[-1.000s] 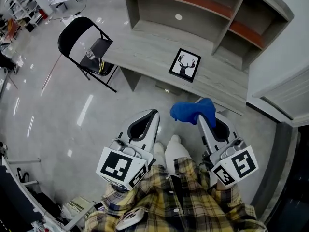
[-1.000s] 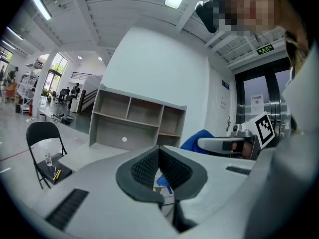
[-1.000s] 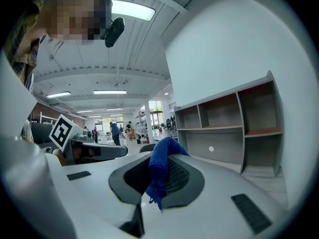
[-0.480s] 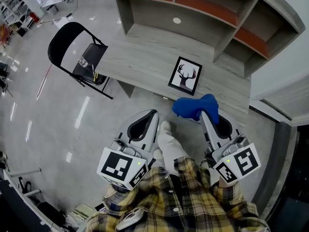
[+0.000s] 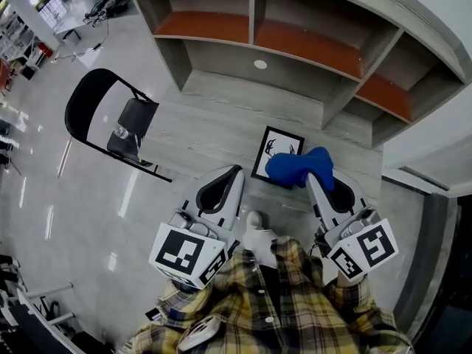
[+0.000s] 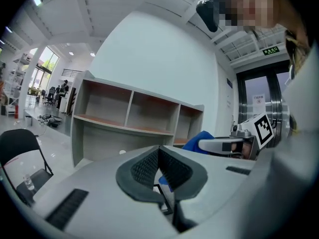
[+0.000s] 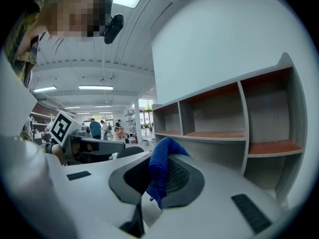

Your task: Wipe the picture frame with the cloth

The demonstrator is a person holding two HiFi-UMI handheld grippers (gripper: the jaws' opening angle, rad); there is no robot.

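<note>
Cloth (image 5: 296, 167) now over picture frame (image 5: 271, 148)

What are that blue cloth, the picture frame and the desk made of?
Cloth: soft fabric, perhaps microfibre, going by its nubby weave and limp folds. Frame: thin matte black border; wood or plastic, unclear. Desk: grey wood-grain board, matte, probably laminate.

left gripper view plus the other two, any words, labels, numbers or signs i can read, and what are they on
Nothing reads clearly.
green sign: too small to read
paper on the door: blurred, unreadable
left marker cube: square pattern only, no words
right marker cube: square pattern only, no words
picture frame: deer head, no lettering
</note>
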